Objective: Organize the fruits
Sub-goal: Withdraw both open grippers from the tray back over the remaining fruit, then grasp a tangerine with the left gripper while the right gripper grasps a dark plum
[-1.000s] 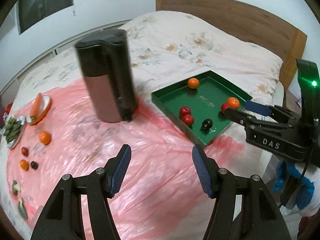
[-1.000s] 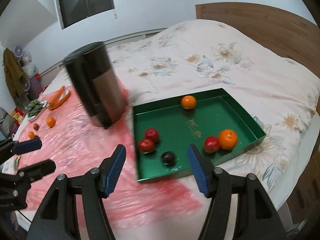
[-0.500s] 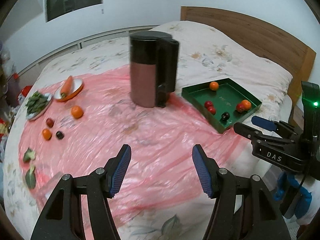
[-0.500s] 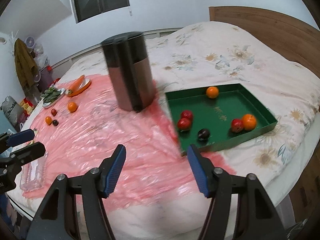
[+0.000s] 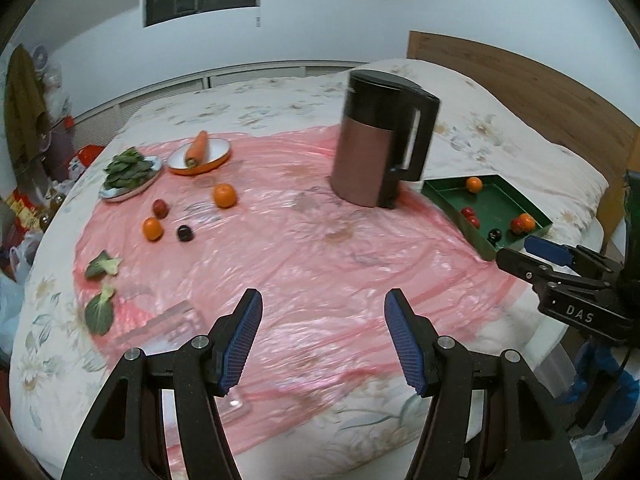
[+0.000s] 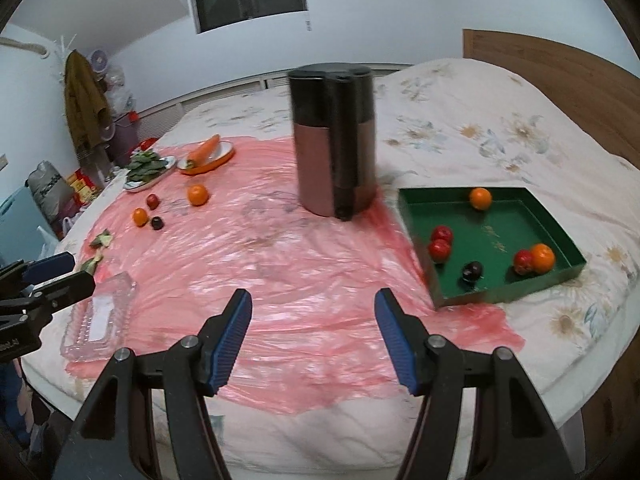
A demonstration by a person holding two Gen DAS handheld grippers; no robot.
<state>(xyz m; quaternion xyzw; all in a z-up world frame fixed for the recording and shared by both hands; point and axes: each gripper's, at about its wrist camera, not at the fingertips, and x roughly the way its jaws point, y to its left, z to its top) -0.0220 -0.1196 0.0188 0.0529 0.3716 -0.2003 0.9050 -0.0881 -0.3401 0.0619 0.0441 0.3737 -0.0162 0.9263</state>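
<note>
A green tray (image 6: 496, 224) lies on the bed at the right and holds several fruits: two oranges (image 6: 480, 198), red ones (image 6: 441, 235) and a dark plum (image 6: 472, 271). Far to the left on the pink plastic sheet lie loose fruits: a large orange (image 5: 225, 195), a small orange (image 5: 153, 229), a red fruit (image 5: 160, 208) and a dark plum (image 5: 185, 233). My left gripper (image 5: 322, 340) hangs open over the sheet's near part, with nothing between its pads. My right gripper (image 6: 312, 332) is open too and holds nothing, left of the tray's near corner.
A tall black-and-copper kettle (image 6: 334, 140) stands between the tray and the loose fruits. Behind the fruits sit a plate with a carrot (image 5: 199, 152) and a plate of greens (image 5: 130, 170). Loose leaves (image 5: 102, 266) and a clear plastic box (image 6: 102, 312) lie near the sheet's left front edge.
Both grippers have drawn back from the tray and kettle and swung left, so the loose fruits and plates have come into fuller view. Their jaws have stayed as wide as before.
</note>
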